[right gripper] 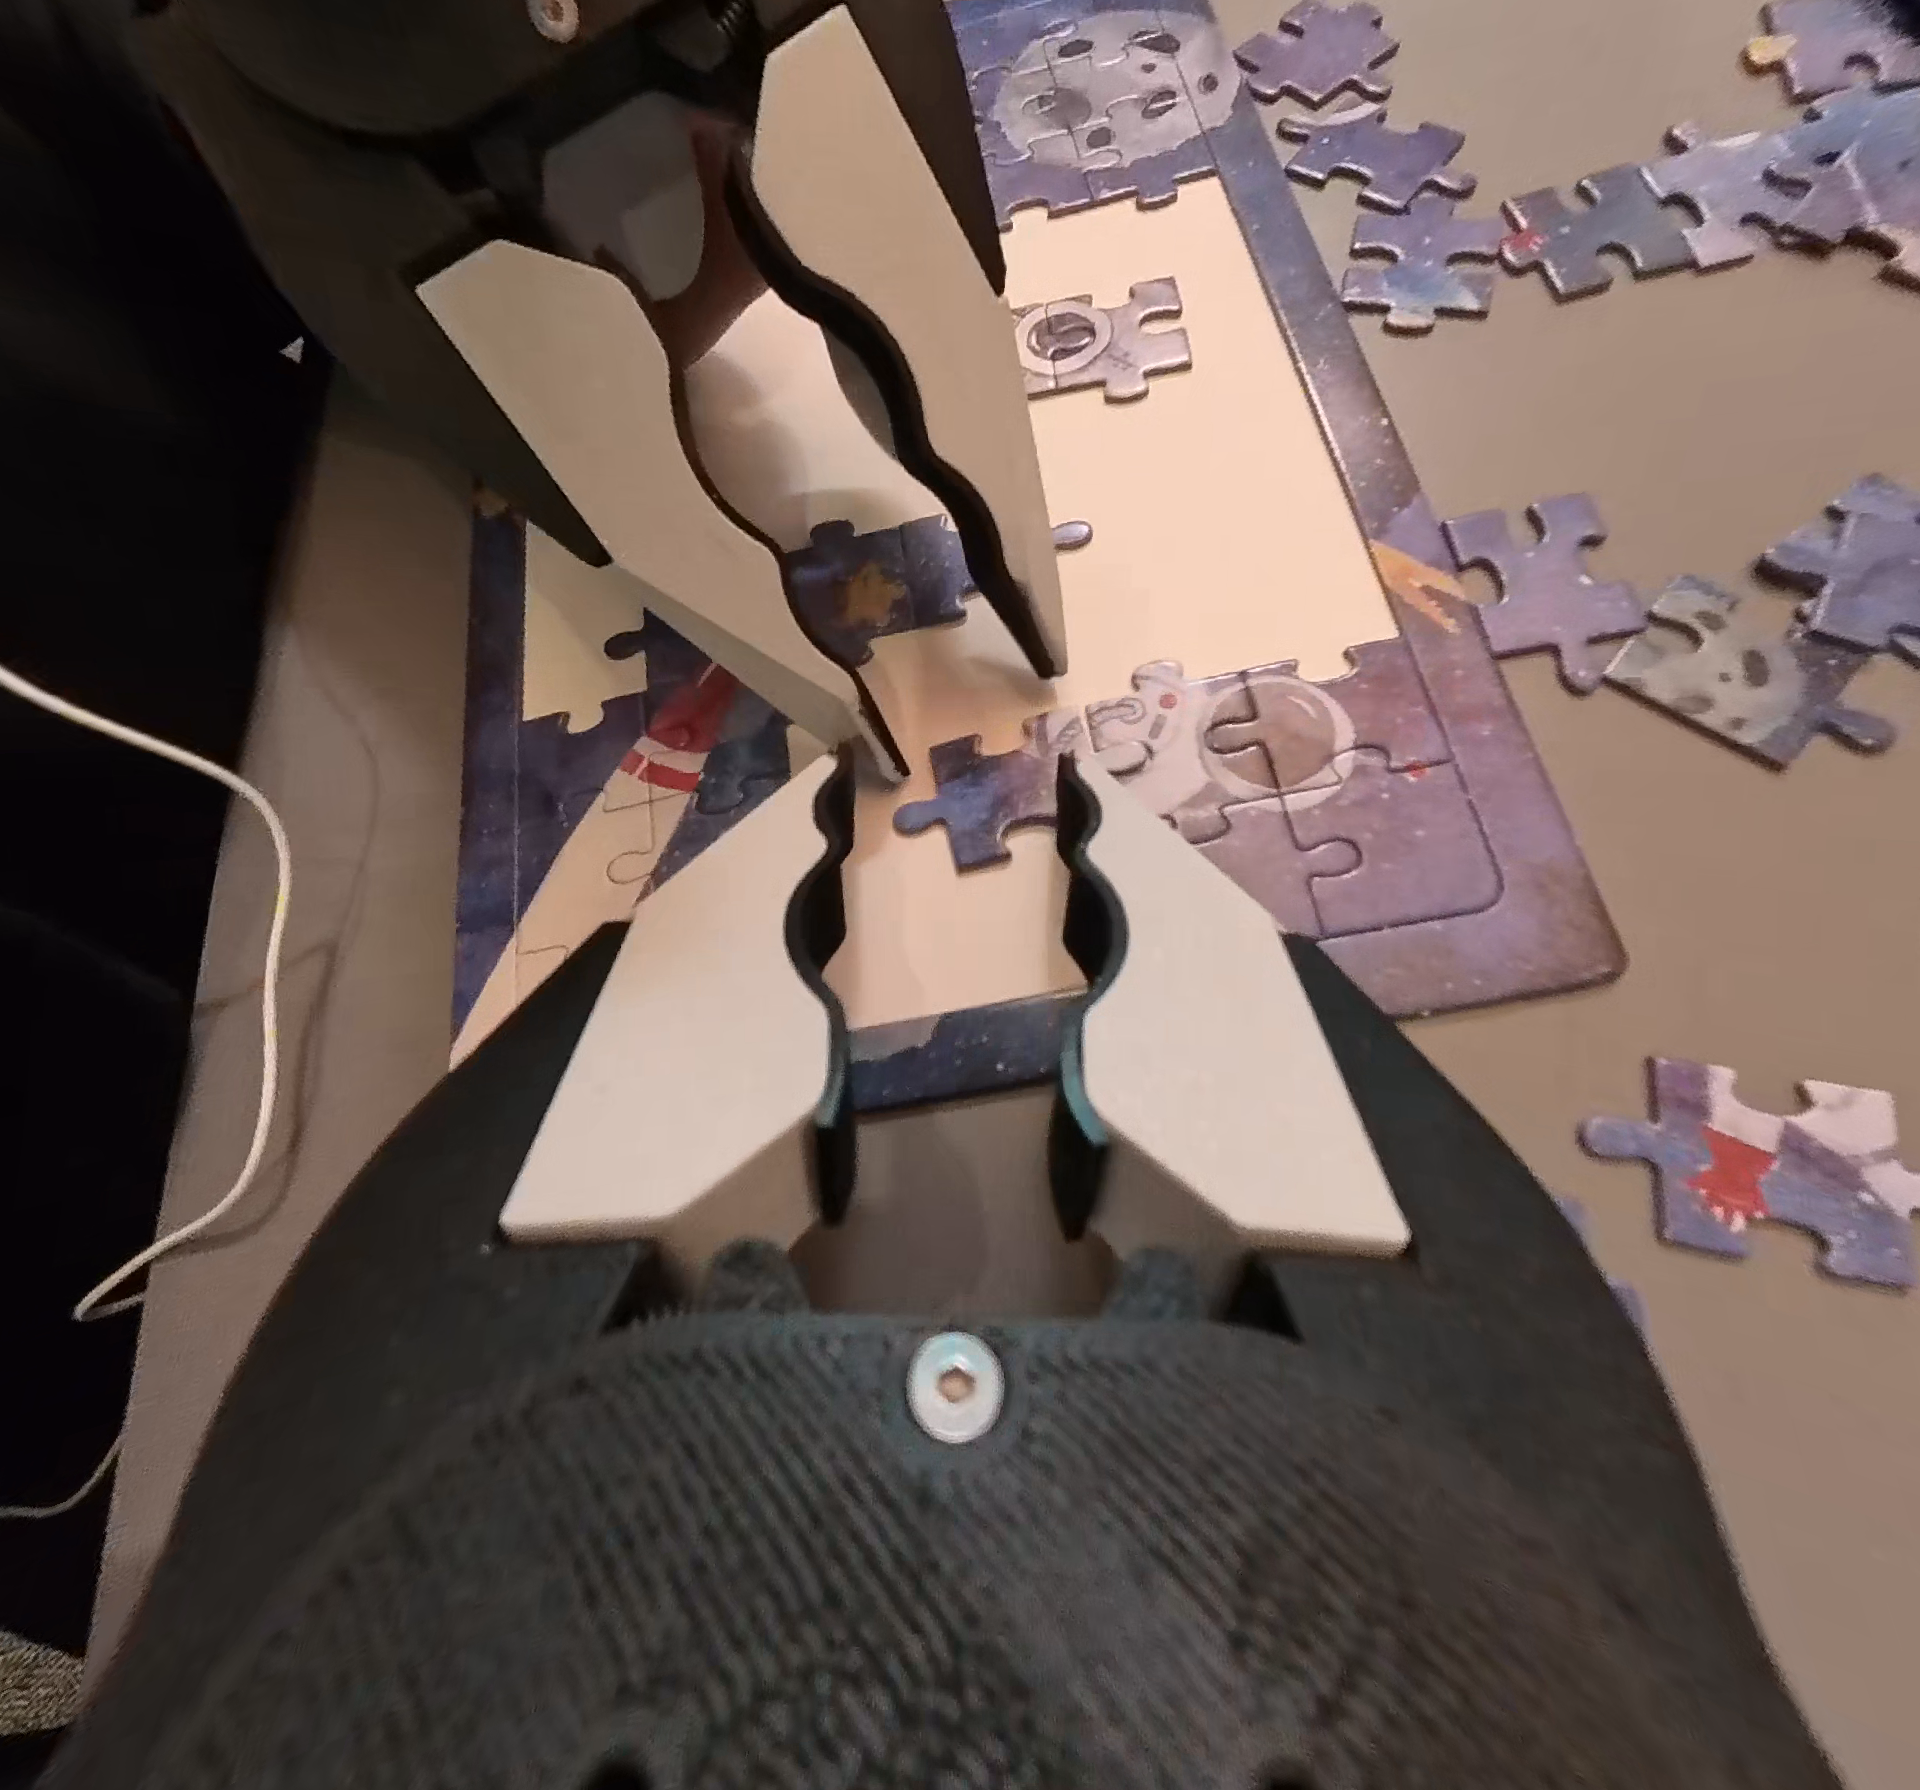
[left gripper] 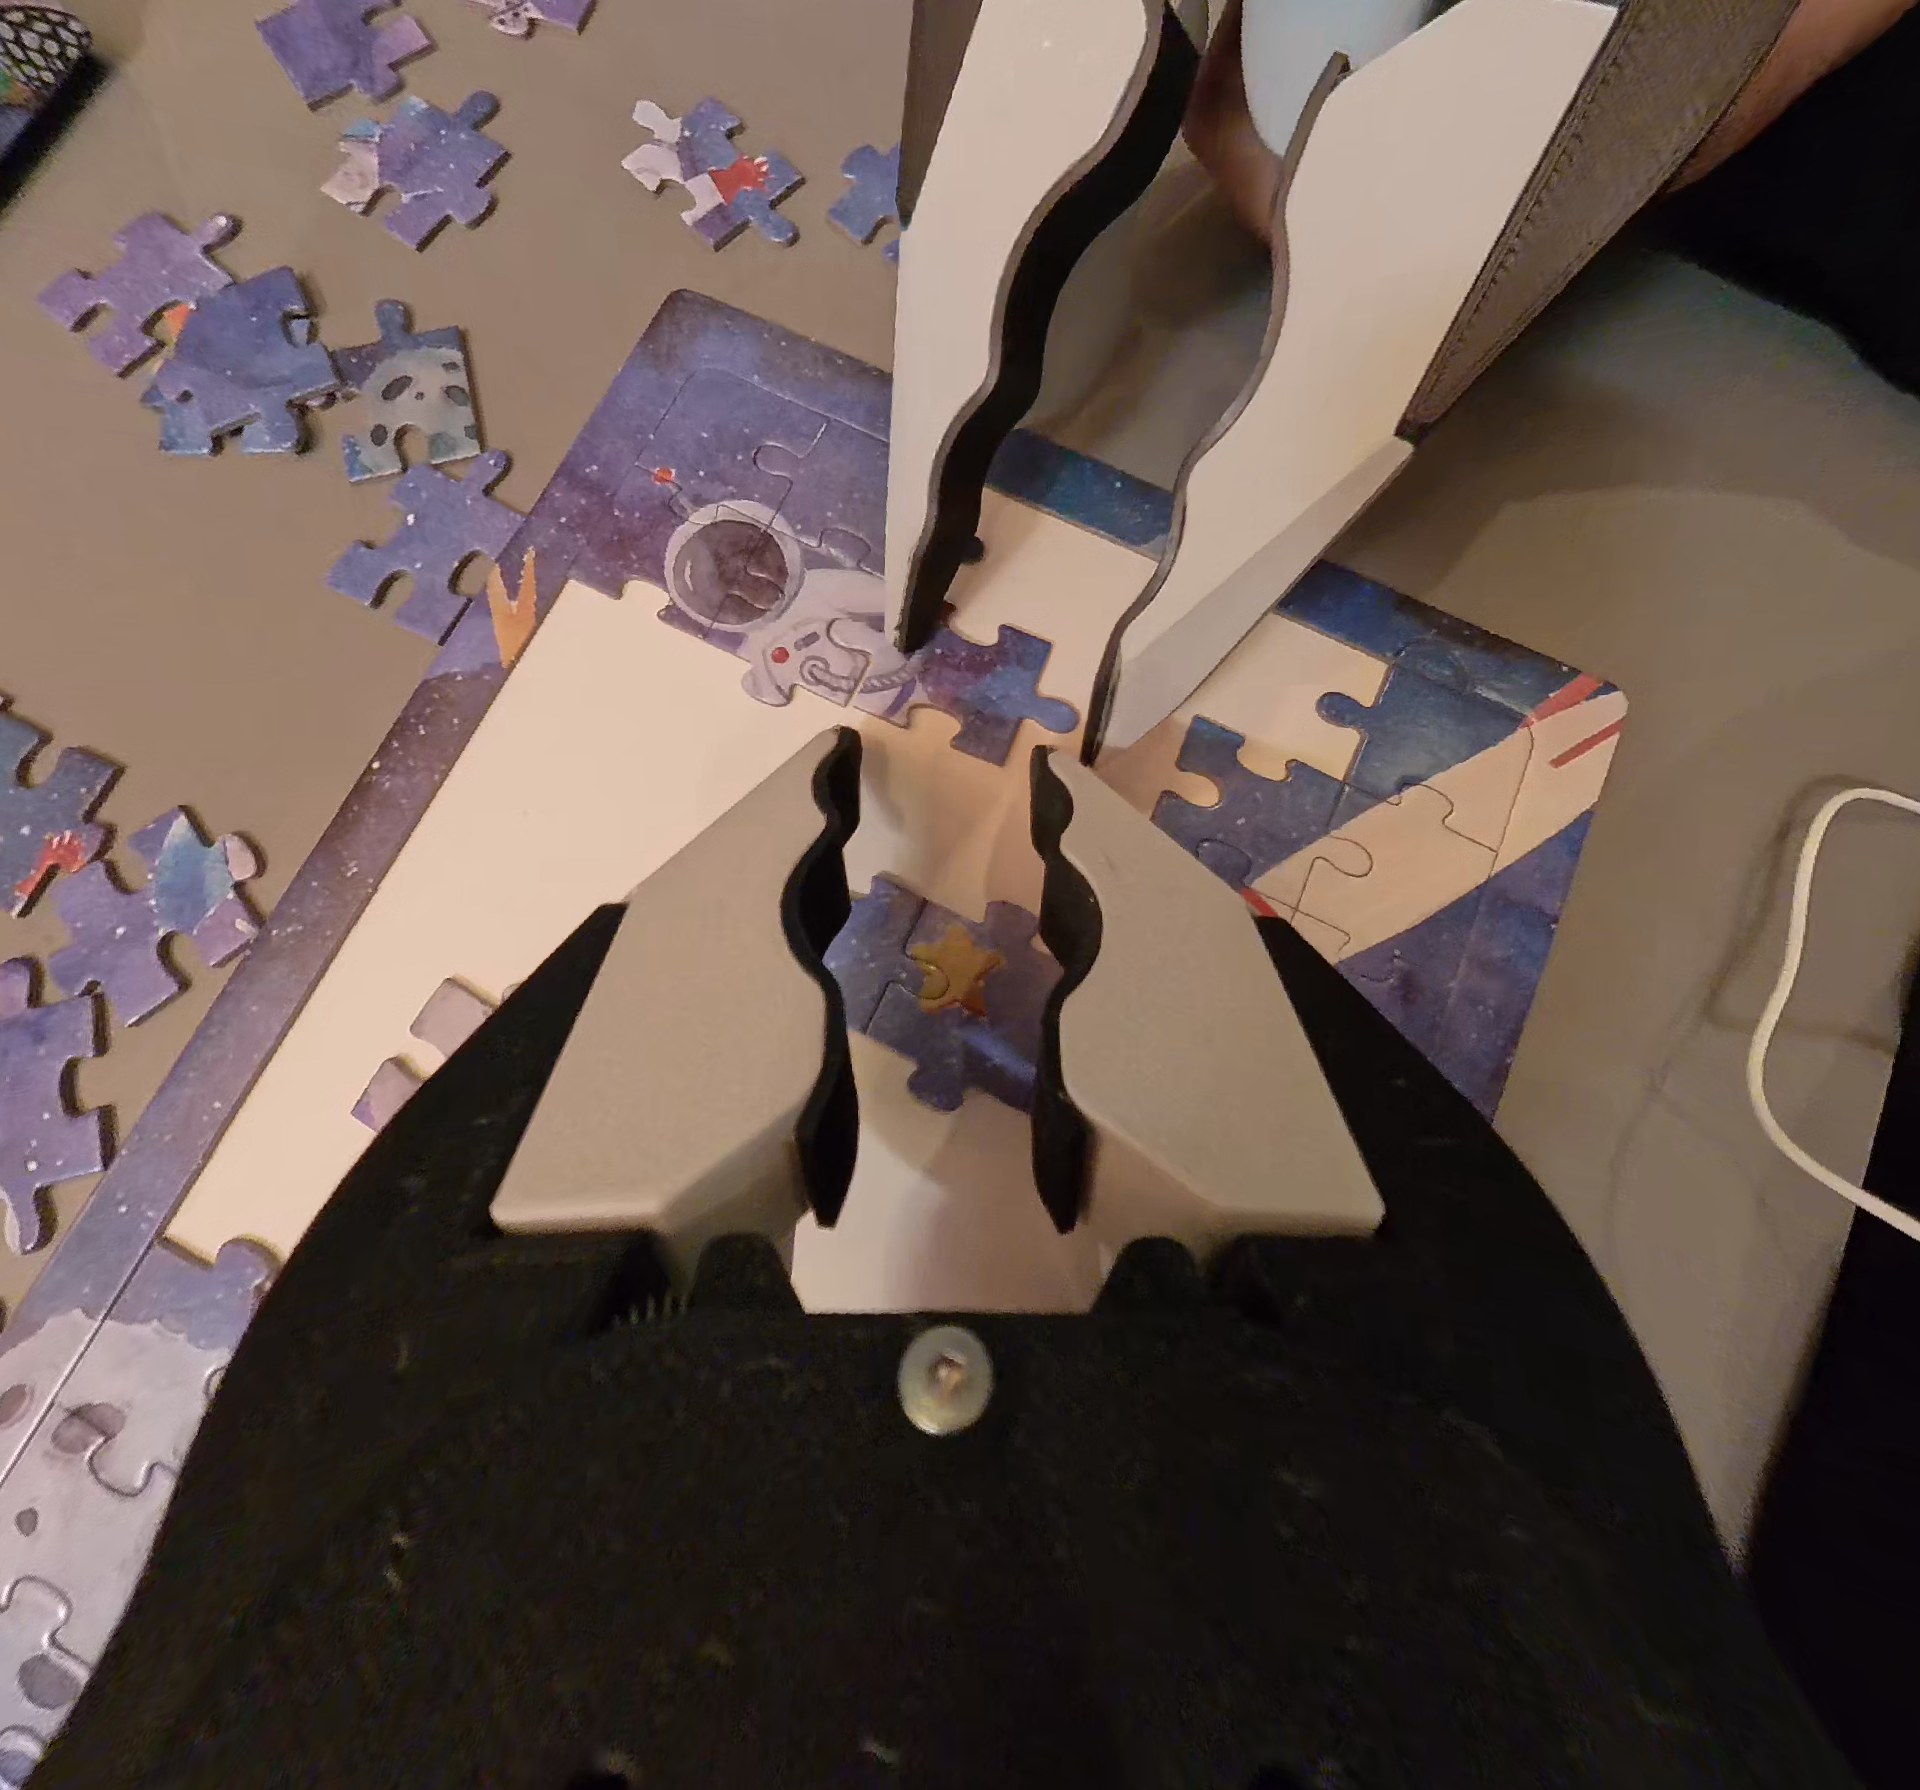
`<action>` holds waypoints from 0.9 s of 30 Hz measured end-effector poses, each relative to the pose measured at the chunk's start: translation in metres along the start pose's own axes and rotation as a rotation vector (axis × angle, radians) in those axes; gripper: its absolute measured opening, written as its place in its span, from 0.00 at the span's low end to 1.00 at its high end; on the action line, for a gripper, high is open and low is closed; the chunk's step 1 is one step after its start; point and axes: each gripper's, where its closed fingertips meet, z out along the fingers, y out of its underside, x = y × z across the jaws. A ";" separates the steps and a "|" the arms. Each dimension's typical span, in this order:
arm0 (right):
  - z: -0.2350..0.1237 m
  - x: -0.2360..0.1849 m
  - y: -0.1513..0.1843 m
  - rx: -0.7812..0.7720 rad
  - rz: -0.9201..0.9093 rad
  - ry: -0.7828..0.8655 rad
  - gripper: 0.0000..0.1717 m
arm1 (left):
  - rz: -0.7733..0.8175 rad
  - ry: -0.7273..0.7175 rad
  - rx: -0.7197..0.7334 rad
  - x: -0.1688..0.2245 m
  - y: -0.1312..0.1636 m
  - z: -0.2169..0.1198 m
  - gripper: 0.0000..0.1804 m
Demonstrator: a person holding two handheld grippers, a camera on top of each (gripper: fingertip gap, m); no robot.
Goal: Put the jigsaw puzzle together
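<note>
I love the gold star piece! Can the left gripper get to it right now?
Probably yes. The left gripper stands open right over the gold star piece, which lies flat on the puzzle tray. Nothing covers it; the right gripper works farther off, by the astronaut.

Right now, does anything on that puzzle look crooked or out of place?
One thing: the blue piece next to the astronaut sits slightly askew, its edge not seated flush. Both tools hover open over it, holding nothing. Loose pieces lie scattered beside the board.

There are no words, numbers or signs to read here. The puzzle pieces (left gripper: pixel 343 36) and the puzzle board (right gripper: pixel 1288 213) show only drawings.
</note>
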 end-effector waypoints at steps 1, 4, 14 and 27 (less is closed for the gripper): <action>0.000 0.000 0.000 0.000 0.002 -0.002 0.22 | 0.000 -0.001 0.000 0.000 0.000 0.000 0.17; 0.000 0.001 -0.001 0.000 0.008 -0.005 0.22 | -0.003 -0.005 0.002 -0.001 0.000 0.000 0.17; -0.003 0.003 0.000 0.008 0.014 0.003 0.24 | -0.021 -0.013 0.014 -0.006 0.000 -0.001 0.17; 0.002 0.002 -0.001 -0.017 -0.012 -0.014 0.26 | -0.019 -0.011 0.014 -0.006 0.001 -0.001 0.17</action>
